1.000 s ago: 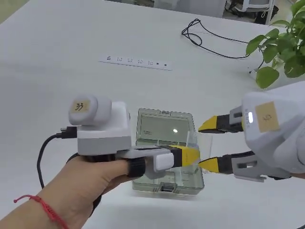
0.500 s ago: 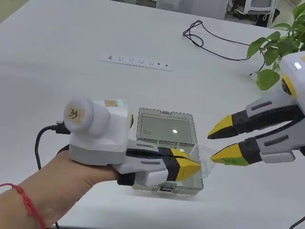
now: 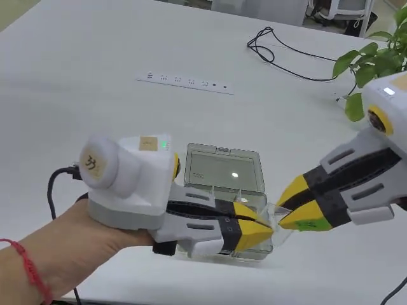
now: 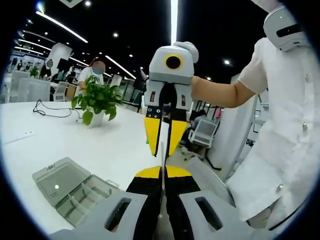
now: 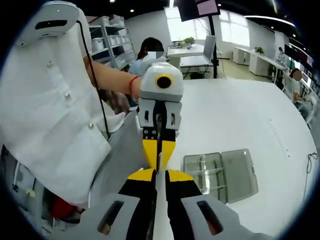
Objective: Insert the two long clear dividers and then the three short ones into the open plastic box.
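Observation:
The open clear plastic box (image 3: 224,170) lies on the white table, lid flat behind it, with dividers standing inside (image 4: 75,194) (image 5: 218,175). Its front is hidden behind my left gripper (image 3: 267,230), which points right above the box's right front corner. My right gripper (image 3: 280,215) comes in from the right, tip to tip with the left. A small clear divider (image 3: 275,211) hangs between them, and both grippers are shut on it. In the left gripper view it is a thin edge (image 4: 162,161) between my jaws and the right gripper (image 4: 163,148). The right gripper view shows the same from the other side.
A white power strip (image 3: 186,83) lies on the table behind the box. A black cable (image 3: 286,54) loops at the far right, beside a green plant (image 3: 376,62). The left gripper's black cord (image 3: 56,190) trails off to the left. People stand in the background.
The right gripper has moved left to the left gripper's tips, and its jaws have gone from open to shut on the divider. The left gripper has tilted slightly.

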The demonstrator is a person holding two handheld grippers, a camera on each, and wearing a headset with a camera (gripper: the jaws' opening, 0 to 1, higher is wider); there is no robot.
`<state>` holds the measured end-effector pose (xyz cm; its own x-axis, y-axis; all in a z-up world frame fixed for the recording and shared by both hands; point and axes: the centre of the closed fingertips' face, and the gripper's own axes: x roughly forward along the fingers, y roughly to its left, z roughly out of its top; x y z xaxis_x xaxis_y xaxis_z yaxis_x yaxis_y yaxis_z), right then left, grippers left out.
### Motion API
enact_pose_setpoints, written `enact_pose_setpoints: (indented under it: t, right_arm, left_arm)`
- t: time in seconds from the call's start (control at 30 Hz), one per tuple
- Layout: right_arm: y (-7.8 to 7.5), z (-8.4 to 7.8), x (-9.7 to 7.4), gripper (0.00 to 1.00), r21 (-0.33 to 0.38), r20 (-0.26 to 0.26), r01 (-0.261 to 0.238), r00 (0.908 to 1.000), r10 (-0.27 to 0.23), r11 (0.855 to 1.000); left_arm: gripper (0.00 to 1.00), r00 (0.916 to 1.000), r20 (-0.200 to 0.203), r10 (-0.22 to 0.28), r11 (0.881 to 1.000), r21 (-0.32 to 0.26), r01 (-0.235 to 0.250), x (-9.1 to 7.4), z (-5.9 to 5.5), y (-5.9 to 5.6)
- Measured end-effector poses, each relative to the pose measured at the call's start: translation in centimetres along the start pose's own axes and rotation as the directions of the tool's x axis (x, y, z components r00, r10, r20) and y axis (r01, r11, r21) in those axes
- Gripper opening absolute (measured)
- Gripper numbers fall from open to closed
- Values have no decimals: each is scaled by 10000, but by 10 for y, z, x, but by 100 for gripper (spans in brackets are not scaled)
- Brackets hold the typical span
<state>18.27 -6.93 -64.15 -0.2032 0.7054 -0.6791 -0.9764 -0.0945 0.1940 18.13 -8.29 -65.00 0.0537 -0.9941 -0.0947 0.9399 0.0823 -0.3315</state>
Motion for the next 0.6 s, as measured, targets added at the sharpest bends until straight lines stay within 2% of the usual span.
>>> enact_pose_setpoints:
  t: [0.23,0.6]
  right_arm:
    - [3,-1,2,4,-16,-15,-161,9999,161,9999]
    - [5,-4,4,3,10,22,-255,9997,255,9997]
  left_arm:
    - [0,10000,6,-87,9998,187,87,0,0,-2]
    - [0,9998,-210,-67,9997,225,71,1,-3,-1]
